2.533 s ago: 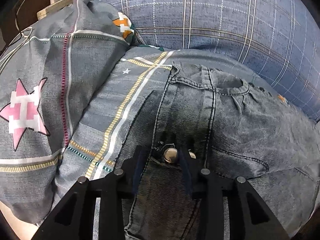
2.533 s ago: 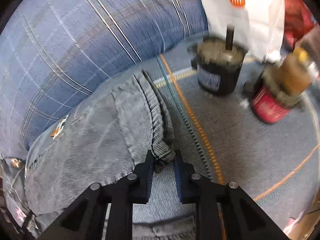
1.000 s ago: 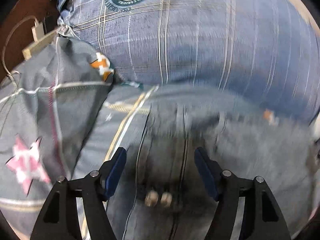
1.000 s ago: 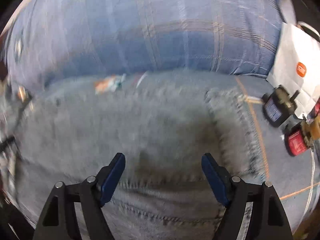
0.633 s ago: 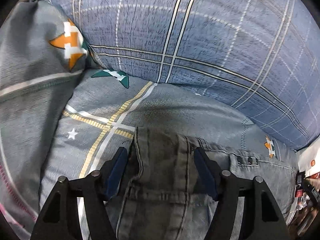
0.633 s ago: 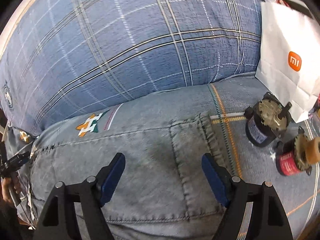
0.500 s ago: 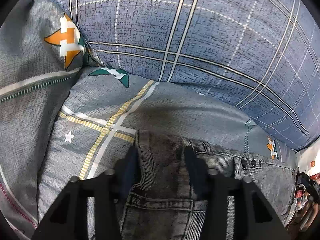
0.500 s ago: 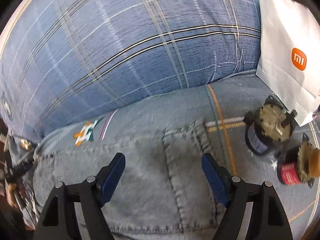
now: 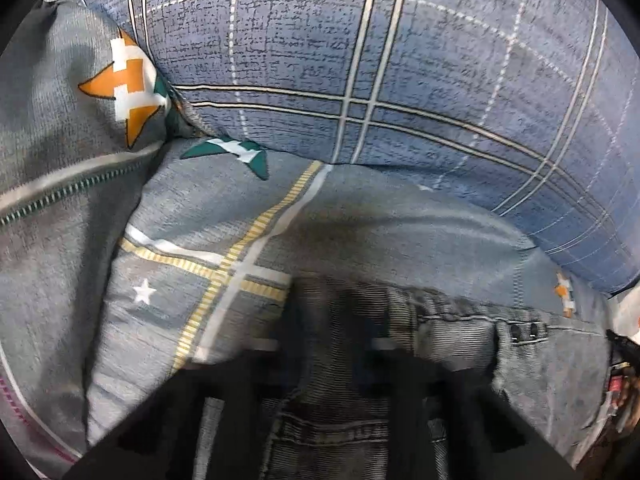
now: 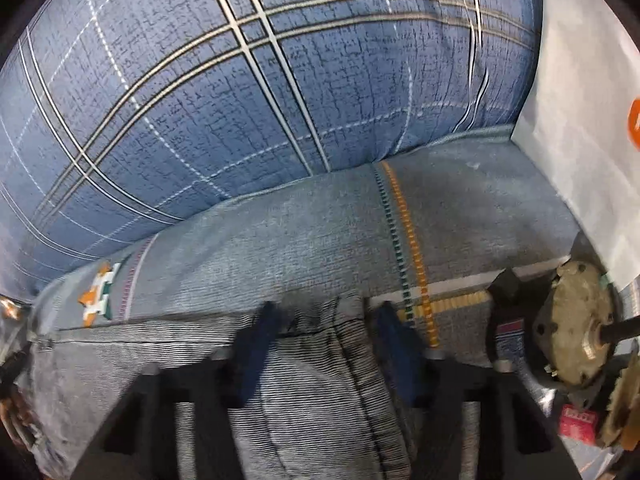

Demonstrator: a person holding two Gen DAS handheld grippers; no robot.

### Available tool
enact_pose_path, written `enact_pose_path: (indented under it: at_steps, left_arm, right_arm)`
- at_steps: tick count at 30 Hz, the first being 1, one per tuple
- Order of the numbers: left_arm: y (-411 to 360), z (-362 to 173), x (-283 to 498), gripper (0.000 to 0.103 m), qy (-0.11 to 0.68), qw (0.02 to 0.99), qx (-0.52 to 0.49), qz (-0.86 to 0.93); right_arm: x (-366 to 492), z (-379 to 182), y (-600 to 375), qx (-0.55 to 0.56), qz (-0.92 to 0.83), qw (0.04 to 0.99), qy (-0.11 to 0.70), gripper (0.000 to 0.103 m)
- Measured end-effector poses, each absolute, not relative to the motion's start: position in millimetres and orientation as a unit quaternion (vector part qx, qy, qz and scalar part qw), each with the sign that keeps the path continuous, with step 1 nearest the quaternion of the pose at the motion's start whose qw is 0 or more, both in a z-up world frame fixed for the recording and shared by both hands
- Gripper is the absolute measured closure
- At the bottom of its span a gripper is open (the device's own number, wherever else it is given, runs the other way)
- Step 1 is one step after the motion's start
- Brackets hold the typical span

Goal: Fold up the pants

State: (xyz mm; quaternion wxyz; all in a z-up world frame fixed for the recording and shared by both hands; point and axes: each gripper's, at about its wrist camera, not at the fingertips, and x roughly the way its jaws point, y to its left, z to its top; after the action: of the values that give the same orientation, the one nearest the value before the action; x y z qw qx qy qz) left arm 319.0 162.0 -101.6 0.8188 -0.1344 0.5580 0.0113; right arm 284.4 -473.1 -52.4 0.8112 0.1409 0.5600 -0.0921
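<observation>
While 1 pair of jeans (image 9: 460, 320) lies flat, left gripper (image 9: 332, 344) pinches waistband; right gripper (image 10: 324, 320) closing round hem.

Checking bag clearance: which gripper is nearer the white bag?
Right. The right gripper, closing around a jeans corner, has the bag just to its right; the left gripper, shut on the other jeans corner, sits farther away.

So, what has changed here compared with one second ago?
Both grippers, open above the grey denim pants then, came to their far edge. The left gripper closed on it; the right gripper is closing around it. The blue checked pillow stayed.
</observation>
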Motion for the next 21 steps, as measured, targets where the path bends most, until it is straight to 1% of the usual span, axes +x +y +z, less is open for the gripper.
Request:
enact_pose_path:
  at_steps: [5,8,9,10,11,12,13,14,15,16,17,18,19,20,21]
  left_arm:
    - [168.1,-102.9,325.8,0.097,0.562,0.814,-0.148,0.007]
    - [170.5,-103.1,330.9,0.097,0.562,0.814,-0.148,-0.006]
    - [171.0,-102.6,329.9,0.097,0.564,0.812,-0.149,-0.009]
    - [172.2,-103.0,331.3,0.095,0.564,0.812,-0.152,-0.005]
    - [174.3,-103.9,333.2,0.083,0.564,0.811,-0.157,0.002]
    - [176.0,-104.9,334.8,0.070,0.564,0.809,-0.165,0.002]
    - [177.0,-104.6,336.0,0.065,0.560,0.810,-0.175,-0.004]
    - [175.0,-104.2,338.5,0.061,0.558,0.811,-0.175,-0.006]
    - [172.9,-103.2,339.8,0.061,0.557,0.814,-0.166,-0.002]
    - [170.6,-102.2,341.4,0.061,0.555,0.817,-0.155,0.004]
    - [168.9,-102.5,343.9,0.073,0.555,0.819,-0.147,0.007]
    - [168.4,-103.3,345.8,0.095,0.558,0.817,-0.142,0.012]
    - [169.8,-103.4,347.1,0.099,0.560,0.816,-0.142,0.018]
    - [173.5,-102.6,347.6,0.100,0.558,0.815,-0.153,0.019]
    - [175.7,-101.6,347.8,0.101,0.557,0.815,-0.158,0.019]
  right_arm:
    - [281.2,-48.5,-474.5,0.134,-0.095,0.813,0.559,0.080]
    - [280.7,-48.3,-473.6,0.131,-0.096,0.813,0.559,0.080]
    - [281.4,-49.0,-473.9,0.130,-0.095,0.812,0.562,0.077]
    - [281.8,-49.1,-474.7,0.132,-0.094,0.812,0.561,0.077]
    - [281.6,-48.6,-475.6,0.135,-0.096,0.812,0.560,0.076]
    - [281.6,-49.1,-476.9,0.138,-0.098,0.812,0.559,0.069]
    - [282.3,-51.1,-477.9,0.142,-0.096,0.811,0.559,0.065]
    - [282.6,-51.8,-478.0,0.148,-0.089,0.812,0.558,0.055]
    - [283.5,-52.0,-477.3,0.150,-0.084,0.813,0.556,0.047]
    - [284.3,-52.4,-476.2,0.149,-0.082,0.813,0.557,0.047]
    - [285.2,-52.5,-473.9,0.145,-0.081,0.812,0.559,0.047]
    - [286.1,-52.8,-472.4,0.140,-0.081,0.812,0.560,0.052]
    - [286.5,-52.9,-471.9,0.139,-0.084,0.812,0.560,0.074]
    - [286.5,-53.2,-472.4,0.137,-0.089,0.811,0.562,0.079]
    - [286.1,-53.5,-472.8,0.139,-0.088,0.810,0.563,0.082]
